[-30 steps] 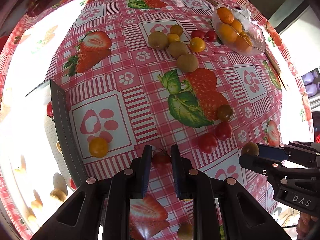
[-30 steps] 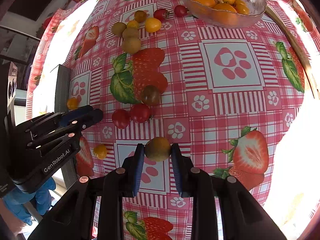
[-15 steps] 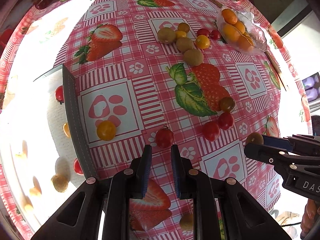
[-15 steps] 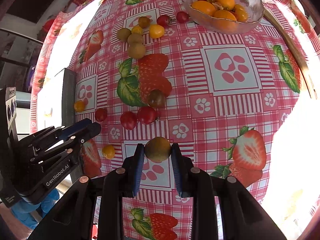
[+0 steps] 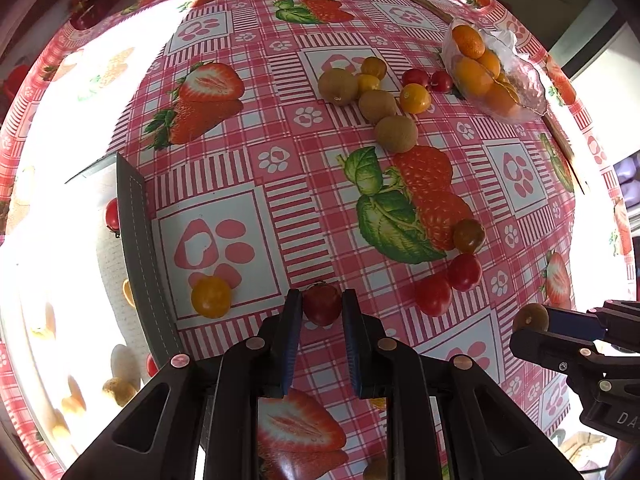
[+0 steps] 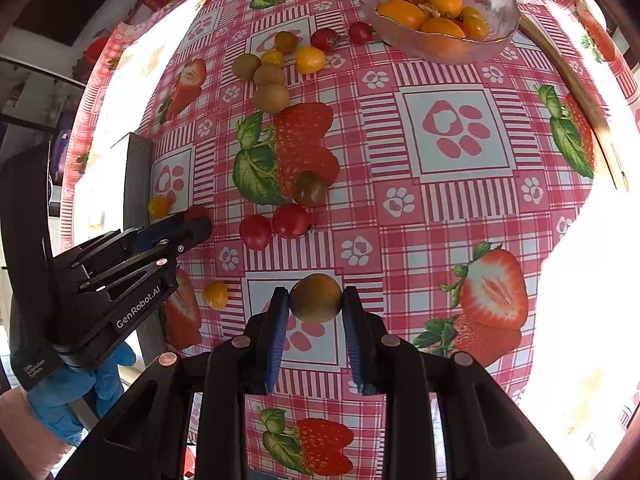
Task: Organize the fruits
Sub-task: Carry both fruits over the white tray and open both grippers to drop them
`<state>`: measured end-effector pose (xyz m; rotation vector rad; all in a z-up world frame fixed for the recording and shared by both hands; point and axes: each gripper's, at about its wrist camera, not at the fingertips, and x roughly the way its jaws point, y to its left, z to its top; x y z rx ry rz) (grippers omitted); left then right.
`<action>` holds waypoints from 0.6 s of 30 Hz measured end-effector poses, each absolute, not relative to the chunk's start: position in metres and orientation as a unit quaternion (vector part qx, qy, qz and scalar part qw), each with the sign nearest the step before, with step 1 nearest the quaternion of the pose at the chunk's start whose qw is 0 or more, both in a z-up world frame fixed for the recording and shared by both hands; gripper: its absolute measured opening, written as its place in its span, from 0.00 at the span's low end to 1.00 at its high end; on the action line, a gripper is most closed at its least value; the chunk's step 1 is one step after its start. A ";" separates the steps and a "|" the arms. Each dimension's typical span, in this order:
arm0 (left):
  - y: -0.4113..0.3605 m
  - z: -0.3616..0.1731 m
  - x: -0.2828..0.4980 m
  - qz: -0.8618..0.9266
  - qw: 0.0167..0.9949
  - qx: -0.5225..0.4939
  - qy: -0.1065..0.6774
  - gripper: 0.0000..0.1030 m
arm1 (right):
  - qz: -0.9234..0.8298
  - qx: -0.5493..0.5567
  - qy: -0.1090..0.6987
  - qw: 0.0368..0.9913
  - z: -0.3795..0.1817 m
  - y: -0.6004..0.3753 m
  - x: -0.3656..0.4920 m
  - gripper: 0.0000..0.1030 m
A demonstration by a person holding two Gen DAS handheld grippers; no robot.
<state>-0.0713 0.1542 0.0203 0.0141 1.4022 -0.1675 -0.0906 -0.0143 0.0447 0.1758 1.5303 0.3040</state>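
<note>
My left gripper [image 5: 322,300] points down at the strawberry-print tablecloth. It is shut on a red cherry tomato [image 5: 322,305], which sits right at the fingertips and low against the cloth. In the right wrist view the left gripper [image 6: 202,222] hides most of that tomato [image 6: 195,211]. My right gripper [image 6: 316,300] is shut on a green-brown round fruit [image 6: 316,298] and holds it above the cloth. The left wrist view shows the same fruit [image 5: 530,317] at the right gripper's tips.
A dark-rimmed tray [image 5: 138,240] on the left holds fruit in glare. A yellow tomato [image 5: 211,297] lies beside it. Two red tomatoes [image 5: 432,300] and a dark one [image 5: 469,236] lie to the right. Kiwis [image 5: 396,134] and a glass bowl [image 6: 496,40] of oranges stand far back.
Half a second ago the red tomato lay on the cloth just beyond the left fingertips; now it is between them again, as it was a second ago. The right gripper has kept still.
</note>
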 end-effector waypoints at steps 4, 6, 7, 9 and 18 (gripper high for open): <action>0.148 0.021 -0.071 -0.075 0.762 0.024 0.643 0.21 | 0.134 0.082 0.690 0.707 0.044 -0.017 -0.093 0.29; 0.145 0.021 -0.071 -0.078 0.760 0.020 0.645 0.19 | 0.133 0.084 0.689 0.707 0.044 -0.019 -0.094 0.29; 0.144 0.022 -0.071 -0.079 0.759 0.012 0.646 0.19 | 0.132 0.085 0.689 0.708 0.045 -0.020 -0.094 0.29; 0.146 0.027 -0.071 -0.080 0.761 -0.001 0.644 0.19 | 0.132 0.087 0.688 0.709 0.046 -0.021 -0.094 0.29; 0.169 0.066 -0.093 -0.079 0.776 -0.036 0.625 0.19 | 0.147 0.080 0.679 0.715 0.059 -0.012 -0.090 0.29</action>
